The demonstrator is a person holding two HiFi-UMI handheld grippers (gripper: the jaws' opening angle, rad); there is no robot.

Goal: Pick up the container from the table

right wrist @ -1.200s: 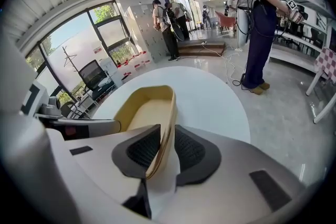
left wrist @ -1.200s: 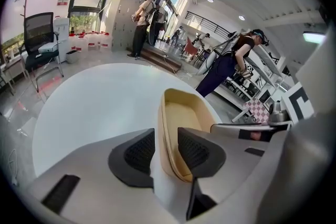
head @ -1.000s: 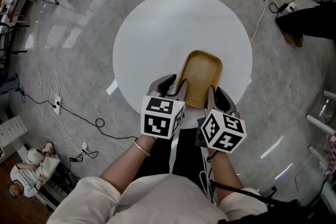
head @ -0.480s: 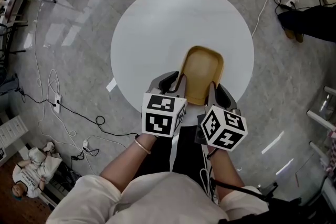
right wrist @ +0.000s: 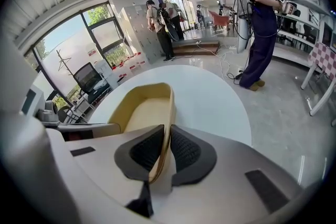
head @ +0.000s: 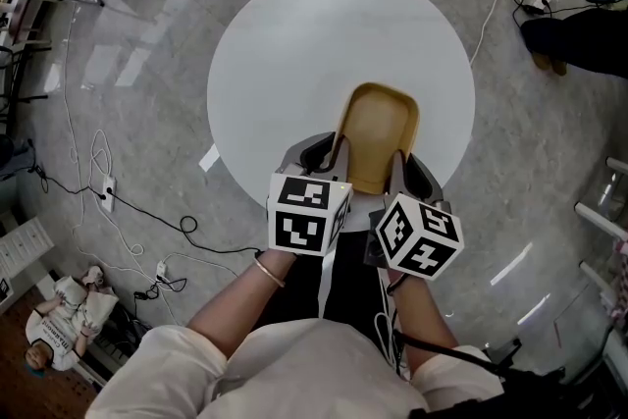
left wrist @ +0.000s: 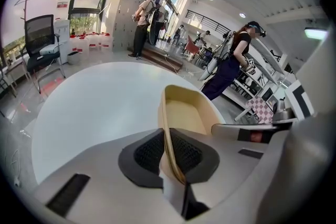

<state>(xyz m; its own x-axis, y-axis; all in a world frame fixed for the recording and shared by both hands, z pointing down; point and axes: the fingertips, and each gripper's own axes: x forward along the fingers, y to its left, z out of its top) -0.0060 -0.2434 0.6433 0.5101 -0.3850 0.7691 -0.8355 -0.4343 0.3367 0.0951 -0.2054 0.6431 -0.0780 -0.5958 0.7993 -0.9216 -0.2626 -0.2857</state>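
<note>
Just squeezed down with the left gripper (left wrist: 167, 136) and the right gripper (right wrist: 167, 139), pads nearly together, pinching the tan container (head: 378, 128) at seven and five o'clock. Sitting at six o'clock on the white table (head: 294, 44), not yet raised. Gripped; looks ready to lift.

Container (head: 378, 123) near end hidden, behind left hand-held gripper (head: 329, 153), right hand-held gripper (head: 404, 166)

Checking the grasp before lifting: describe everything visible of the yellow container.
The container is a shallow, empty yellow tub, seemingly plastic, thin-walled with rounded corners, upright at the near edge of the white table. The left gripper and right gripper have just been closing; their fingers now pinch its left and right walls.
</note>
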